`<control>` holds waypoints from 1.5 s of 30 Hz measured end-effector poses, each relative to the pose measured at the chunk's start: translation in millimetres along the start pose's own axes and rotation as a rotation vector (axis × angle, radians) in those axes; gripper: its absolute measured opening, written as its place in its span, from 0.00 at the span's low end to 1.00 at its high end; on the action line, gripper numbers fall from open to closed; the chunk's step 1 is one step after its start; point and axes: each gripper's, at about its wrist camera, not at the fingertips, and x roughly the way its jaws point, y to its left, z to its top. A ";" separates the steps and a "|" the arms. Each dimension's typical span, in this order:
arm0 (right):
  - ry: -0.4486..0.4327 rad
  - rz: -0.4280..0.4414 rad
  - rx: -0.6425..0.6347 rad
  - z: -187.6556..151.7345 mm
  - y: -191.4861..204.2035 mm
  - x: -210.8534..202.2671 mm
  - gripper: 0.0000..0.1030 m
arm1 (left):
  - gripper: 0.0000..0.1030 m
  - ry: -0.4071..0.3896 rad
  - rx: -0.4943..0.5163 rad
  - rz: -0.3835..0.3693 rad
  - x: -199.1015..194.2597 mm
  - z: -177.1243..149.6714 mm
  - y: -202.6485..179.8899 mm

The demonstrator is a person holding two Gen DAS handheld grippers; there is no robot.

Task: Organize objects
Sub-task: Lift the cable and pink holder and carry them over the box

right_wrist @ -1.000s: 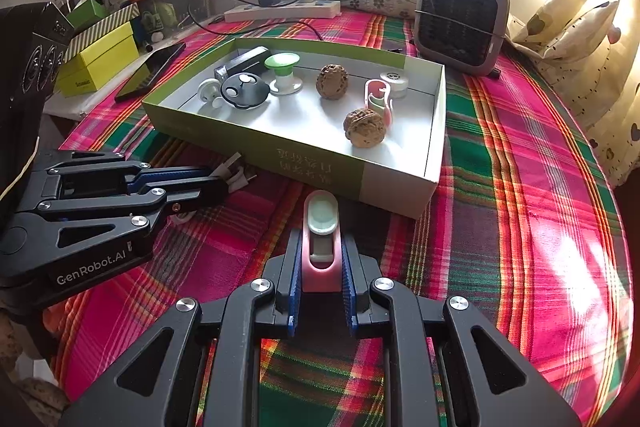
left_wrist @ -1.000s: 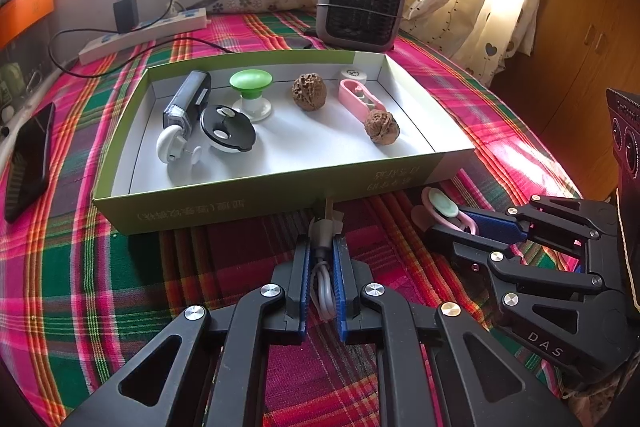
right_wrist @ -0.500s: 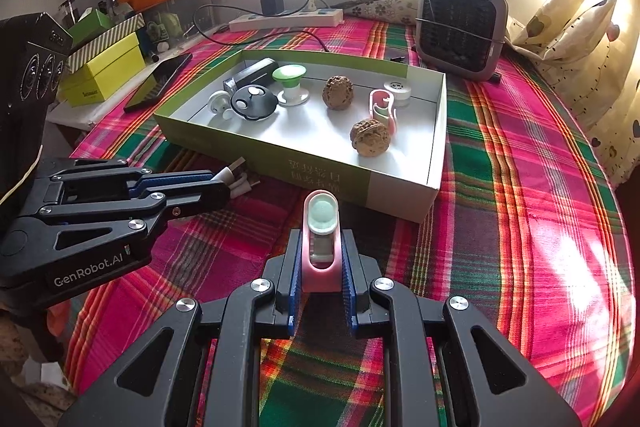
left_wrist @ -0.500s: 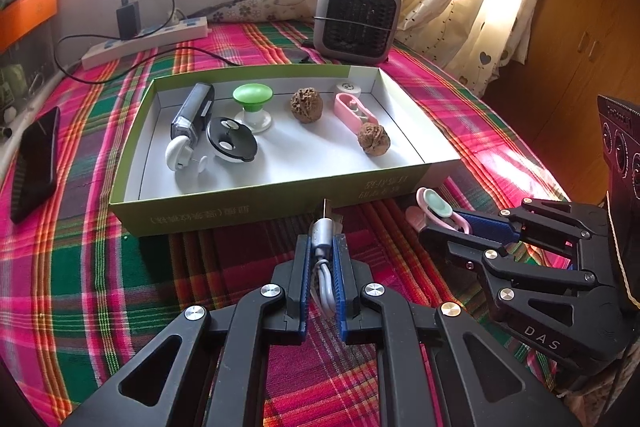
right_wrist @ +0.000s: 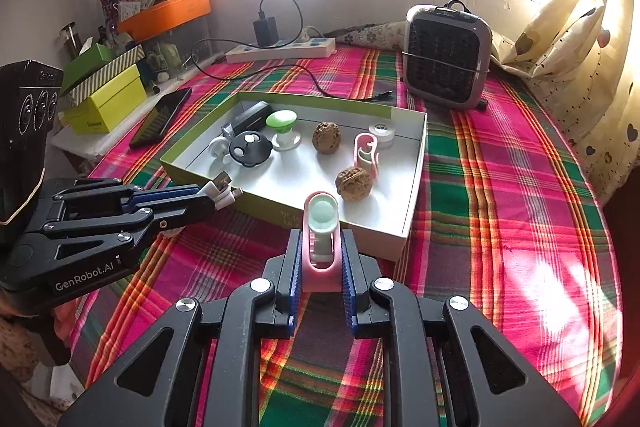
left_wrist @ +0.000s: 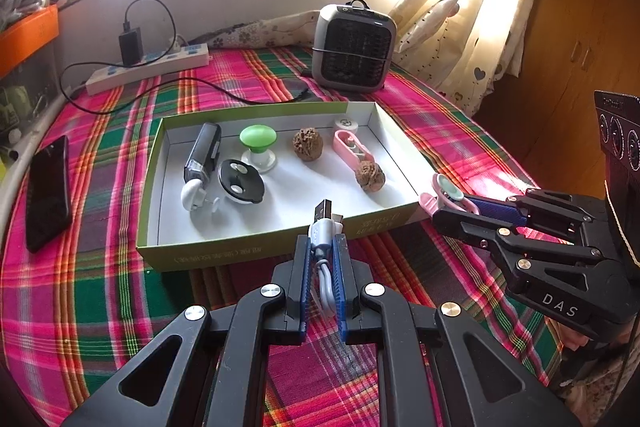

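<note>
Both raised since earlier | left hand-held gripper (left_wrist: pixel 322 247) clamps USB cable (left_wrist: pixel 325 227) | right hand-held gripper (right_wrist: pixel 320 251) clamps pink clip (right_wrist: pixel 321 227)

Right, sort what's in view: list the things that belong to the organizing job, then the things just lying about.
Job:
- green box
- white USB cable in left gripper
- pink clip in right gripper
- two walnuts
- green knob
- black disc

Lying about:
- heater
- power strip
- phone
</note>
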 end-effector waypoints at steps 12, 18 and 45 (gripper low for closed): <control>-0.006 -0.017 0.012 19.8 -9.6 8.7 0.18 | 0.09 -0.013 -0.027 -0.002 -9.4 7.9 22.7; -0.003 -0.040 0.028 33.7 -19.6 20.4 0.18 | 0.09 -0.009 -0.038 -0.003 2.9 16.9 28.4; 0.076 -0.115 0.078 69.0 -51.5 84.2 0.18 | 0.09 0.049 -0.075 0.019 53.1 33.3 45.4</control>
